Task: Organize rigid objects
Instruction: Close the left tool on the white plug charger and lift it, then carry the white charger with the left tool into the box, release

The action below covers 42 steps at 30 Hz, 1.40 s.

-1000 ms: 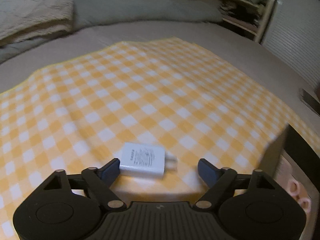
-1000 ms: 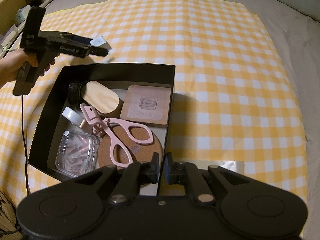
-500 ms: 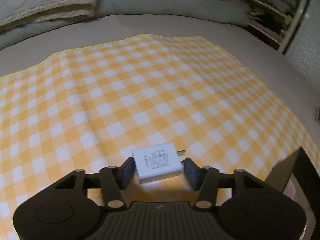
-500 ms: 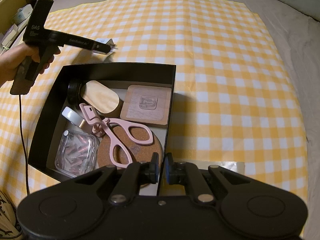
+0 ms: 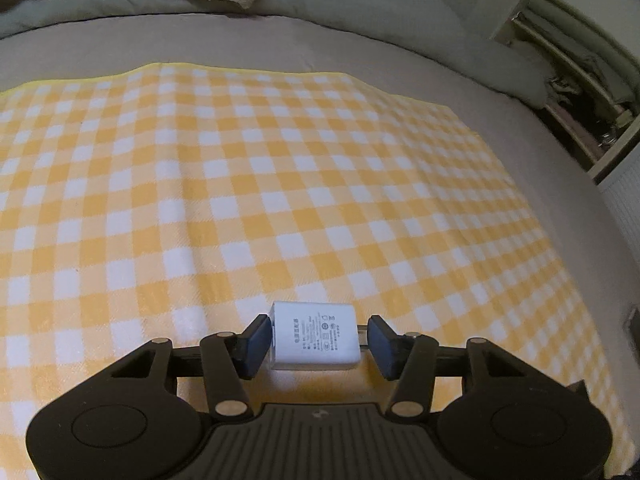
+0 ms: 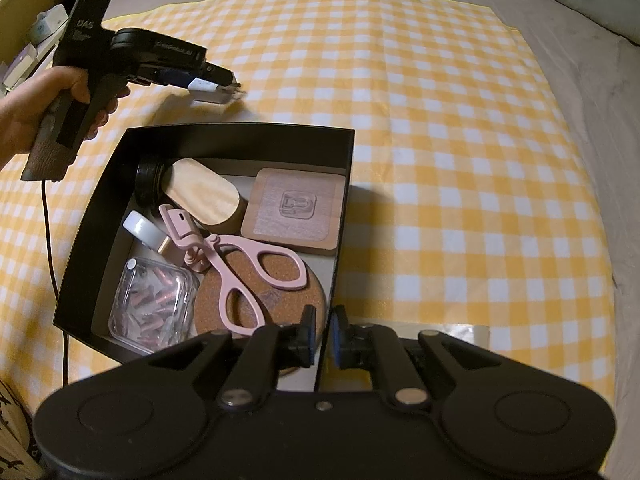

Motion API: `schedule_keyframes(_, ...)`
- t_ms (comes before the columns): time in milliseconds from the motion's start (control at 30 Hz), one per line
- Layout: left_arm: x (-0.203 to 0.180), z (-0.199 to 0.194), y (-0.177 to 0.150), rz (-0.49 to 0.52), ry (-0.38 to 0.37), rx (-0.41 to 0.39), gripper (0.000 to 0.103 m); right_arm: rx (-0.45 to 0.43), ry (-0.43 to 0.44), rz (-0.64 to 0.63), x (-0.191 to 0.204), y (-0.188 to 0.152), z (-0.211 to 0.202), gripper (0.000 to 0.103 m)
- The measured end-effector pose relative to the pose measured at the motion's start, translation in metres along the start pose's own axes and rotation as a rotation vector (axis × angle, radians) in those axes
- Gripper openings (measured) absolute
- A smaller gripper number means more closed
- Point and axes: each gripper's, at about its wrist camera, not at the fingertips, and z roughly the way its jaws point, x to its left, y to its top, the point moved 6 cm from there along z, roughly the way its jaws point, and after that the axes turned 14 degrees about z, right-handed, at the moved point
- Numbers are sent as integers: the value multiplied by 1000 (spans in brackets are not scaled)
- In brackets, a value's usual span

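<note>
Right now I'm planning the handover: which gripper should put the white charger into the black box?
Left. The left gripper has the white USB charger between its fingers, jaws opening slightly. The right gripper is pinched on the black box wall, steadying it.

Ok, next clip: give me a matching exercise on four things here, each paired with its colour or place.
Things:
A. power adapter
B. eyelash curler
C. storage box
D. plastic case

Descriptions:
1. pink, lying across the round cork coaster
2. black, its near wall pinched in the right gripper
3. clear, in the near left corner of the box, full of small pinkish pieces
4. white, outside the box

Pairs: A-4, B-1, C-2, D-3
</note>
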Motion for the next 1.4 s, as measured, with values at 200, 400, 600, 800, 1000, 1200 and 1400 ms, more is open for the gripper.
schedule_keyframes(200, -8, 6, 2, 21, 63, 27, 49, 2, 0, -3, 0, 0, 0, 9)
schedule_keyframes(400, -10, -8, 3, 31, 78, 3, 48, 14, 5, 4, -3, 0, 2, 7)
schedule_keyframes(600, -27, -51, 10, 8, 18, -71, 48, 20, 20, 33, -6, 2, 0, 6)
schedule_keyframes(800, -67, -108, 1, -5, -71, -134, 48, 16, 25, 44, -6, 1, -2, 6)
schedule_keyframes(1000, -112, -149, -34, -26, -135, -118, 48, 13, 14, 47, -5, 0, -2, 6)
schedule_keyframes(1200, -149, -162, -79, -8, -142, -57, 48, 13, 2, 52, -4, 0, -3, 5)
schedule_keyframes(1400, -160, -154, -111, -21, -85, -14, 48, 12, -1, 49, -4, -1, -4, 5)
